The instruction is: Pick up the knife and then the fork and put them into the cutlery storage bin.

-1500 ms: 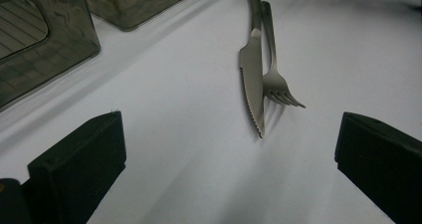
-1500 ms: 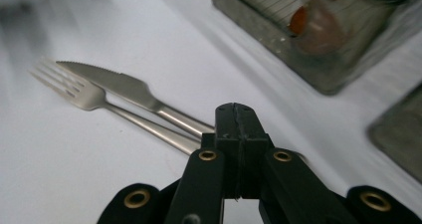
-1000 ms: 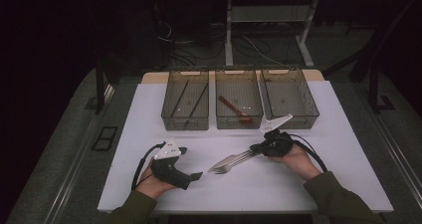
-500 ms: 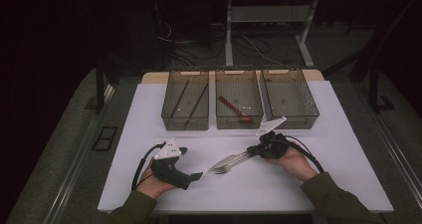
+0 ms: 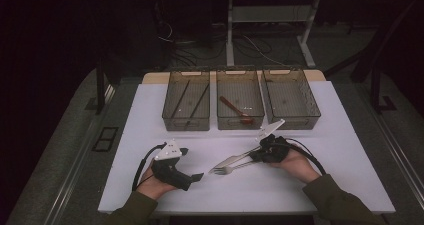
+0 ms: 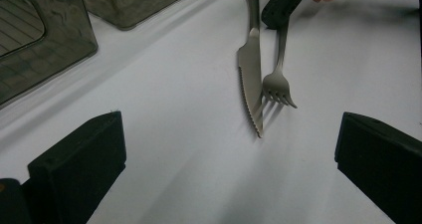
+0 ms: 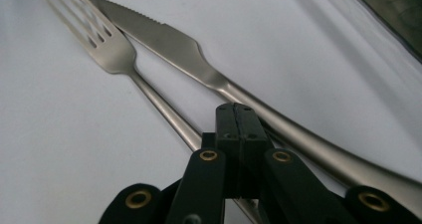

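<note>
My right gripper rests low on the white desk with its jaws closed flat against each other; in the right gripper view they meet as one black block directly over the fork handle, and the part of the handle beneath the block is hidden, so I cannot tell whether the pads pinch it or only lie on top of it. The knife lies just beside the fork on the desk, its handle passing to one side of the closed jaws and cut off at the frame edge. In the left gripper view the fork and knife lie side by side, tines and serrated blade tip close together, and the fork's handle end disappears under the black tip of my right gripper. My left gripper sits on the near left of the desk with its jaws wide apart and nothing between them. Three tinted bins stand at the far side: the left bin holds thin dark sticks that are hard to identify, the middle bin holds a brown spoon, and the right bin shows no clear contents. Compared with the earlier high view frames, both grippers, the fork and the knife occupy nearly the same positions; my right hand has shifted only slightly.
</note>
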`<state>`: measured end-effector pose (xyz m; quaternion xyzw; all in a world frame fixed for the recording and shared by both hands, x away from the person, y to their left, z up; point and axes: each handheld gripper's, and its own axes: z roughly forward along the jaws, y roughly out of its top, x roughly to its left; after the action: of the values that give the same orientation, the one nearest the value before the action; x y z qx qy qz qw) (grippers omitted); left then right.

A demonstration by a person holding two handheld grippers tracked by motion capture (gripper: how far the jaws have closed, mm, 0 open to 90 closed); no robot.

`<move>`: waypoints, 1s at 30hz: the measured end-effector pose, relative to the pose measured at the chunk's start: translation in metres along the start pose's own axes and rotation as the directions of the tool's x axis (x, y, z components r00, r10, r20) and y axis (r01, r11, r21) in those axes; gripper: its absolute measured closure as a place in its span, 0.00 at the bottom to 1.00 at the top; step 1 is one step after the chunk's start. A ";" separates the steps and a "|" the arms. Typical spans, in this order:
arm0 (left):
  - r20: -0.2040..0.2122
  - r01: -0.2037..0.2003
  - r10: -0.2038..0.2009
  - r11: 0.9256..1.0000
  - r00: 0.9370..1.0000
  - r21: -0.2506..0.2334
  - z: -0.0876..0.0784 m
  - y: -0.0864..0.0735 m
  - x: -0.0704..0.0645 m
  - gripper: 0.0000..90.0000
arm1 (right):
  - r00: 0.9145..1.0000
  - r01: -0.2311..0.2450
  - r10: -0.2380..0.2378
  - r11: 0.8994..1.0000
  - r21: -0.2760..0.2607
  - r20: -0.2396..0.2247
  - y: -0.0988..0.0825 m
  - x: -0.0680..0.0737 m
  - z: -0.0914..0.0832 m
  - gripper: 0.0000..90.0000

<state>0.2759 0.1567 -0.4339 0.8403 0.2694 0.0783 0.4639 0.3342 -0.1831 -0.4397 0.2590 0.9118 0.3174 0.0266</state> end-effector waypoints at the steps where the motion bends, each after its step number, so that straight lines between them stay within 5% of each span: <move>1: 0.001 0.000 0.000 1.000 1.000 0.000 0.000 0.000 0.000 0.00 | 1.000 0.003 -0.003 1.000 0.002 -0.001 -0.001 0.000 -0.001 1.00; 22: 0.003 -0.006 0.006 1.000 1.000 0.000 -0.001 0.000 -0.001 0.00 | 0.997 0.051 -0.050 0.998 0.020 -0.064 -0.016 0.013 -0.019 1.00; 25: 0.004 -0.006 0.006 1.000 1.000 0.000 -0.001 0.000 0.000 0.00 | 0.997 0.010 -0.011 1.000 -0.008 -0.073 -0.016 0.013 -0.028 0.90; 30: 0.008 -0.011 0.011 1.000 1.000 0.002 0.000 0.001 -0.001 0.00 | 0.997 0.016 -0.016 1.000 0.003 -0.078 -0.018 0.012 -0.039 0.79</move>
<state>0.2750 0.1559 -0.4332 0.8426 0.2629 0.0774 0.4636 0.3069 -0.2112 -0.4180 0.2392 0.9148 0.3253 -0.0069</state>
